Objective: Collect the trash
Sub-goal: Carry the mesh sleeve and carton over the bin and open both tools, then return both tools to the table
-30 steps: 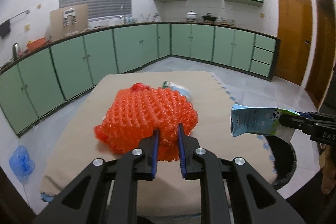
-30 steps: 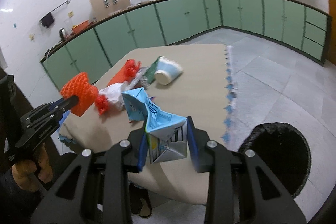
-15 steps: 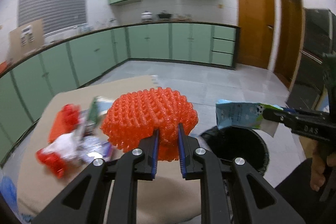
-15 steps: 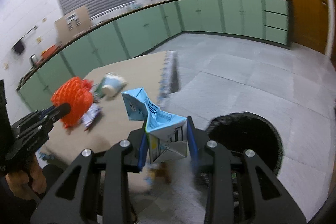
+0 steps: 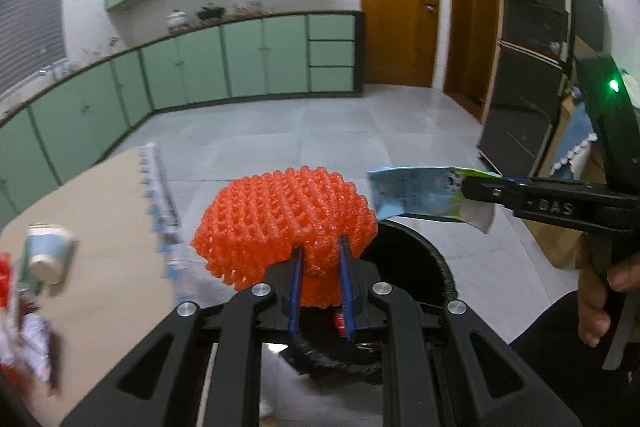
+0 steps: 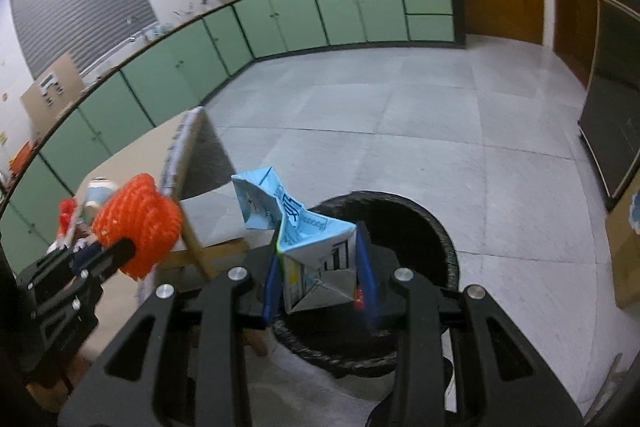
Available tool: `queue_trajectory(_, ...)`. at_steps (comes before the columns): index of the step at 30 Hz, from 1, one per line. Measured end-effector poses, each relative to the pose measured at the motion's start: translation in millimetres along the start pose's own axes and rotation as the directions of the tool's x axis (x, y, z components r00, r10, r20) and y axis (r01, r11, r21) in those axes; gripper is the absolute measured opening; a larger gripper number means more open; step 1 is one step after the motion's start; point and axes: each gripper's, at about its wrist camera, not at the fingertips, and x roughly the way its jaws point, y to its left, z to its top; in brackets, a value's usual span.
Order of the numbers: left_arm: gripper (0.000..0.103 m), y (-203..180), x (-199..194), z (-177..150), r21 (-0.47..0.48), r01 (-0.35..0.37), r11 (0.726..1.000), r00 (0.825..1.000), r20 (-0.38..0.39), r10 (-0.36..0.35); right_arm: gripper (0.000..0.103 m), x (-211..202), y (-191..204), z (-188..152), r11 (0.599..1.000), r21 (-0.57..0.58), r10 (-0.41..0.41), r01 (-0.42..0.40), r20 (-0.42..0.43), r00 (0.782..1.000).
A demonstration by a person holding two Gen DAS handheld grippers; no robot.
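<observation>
While both tongs hang over the black bin, left gripper pinches an orange foam net & right gripper clamps a crumpled blue carton. Left view alone shows the hand on the right tool, w/ carton seen side-on, plus a paper cup on the table. Right view shows more of the bin's rim.

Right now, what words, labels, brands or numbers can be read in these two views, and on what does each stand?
"DAS": raised letters on the black arm of the right gripper, left wrist view; possibly part of a longer word.
Flattened blue carton in that gripper: dark print and a barcode, too crumpled to read.
Paper cup on the table: too blurred to read.
Nothing else legible.
</observation>
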Motion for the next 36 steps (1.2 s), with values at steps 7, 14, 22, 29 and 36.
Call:
queue_trajectory(7,0.017,-30.5,88.6,0.8,0.010,0.049,0.999,0.994,-0.096,-0.048,0.031,67.8,-34.9,5.6,0.998,0.049,-0.037,0.042,-0.103,0.994)
queue_trajectory(14,0.038,-43.8,125.2,0.2,0.023,0.049,0.999,0.989,-0.141,-0.045,0.043,86.3,-41.2,11.6,0.995,0.052,-0.075,0.081,-0.111,0.991)
queue_trajectory(22,0.041,-34.8,121.2,-3.4,-0.001,0.021,1.000,0.989,-0.144,-0.021,0.047,78.2,-42.6,15.6,0.995,0.072,-0.063,0.070,-0.093,0.994)
queue_trajectory(29,0.052,-12.6,79.6,3.2,-0.031,-0.015,0.999,0.995,-0.101,0.012,0.052,34.1,-22.8,17.4,0.998,0.040,-0.046,0.047,-0.025,0.999)
queue_trajectory(36,0.061,42.2,-16.9,4.0,-0.117,-0.130,0.985,0.992,-0.010,0.130,0.056,-15.0,39.5,18.0,0.996,-0.087,0.013,-0.009,0.046,0.999)
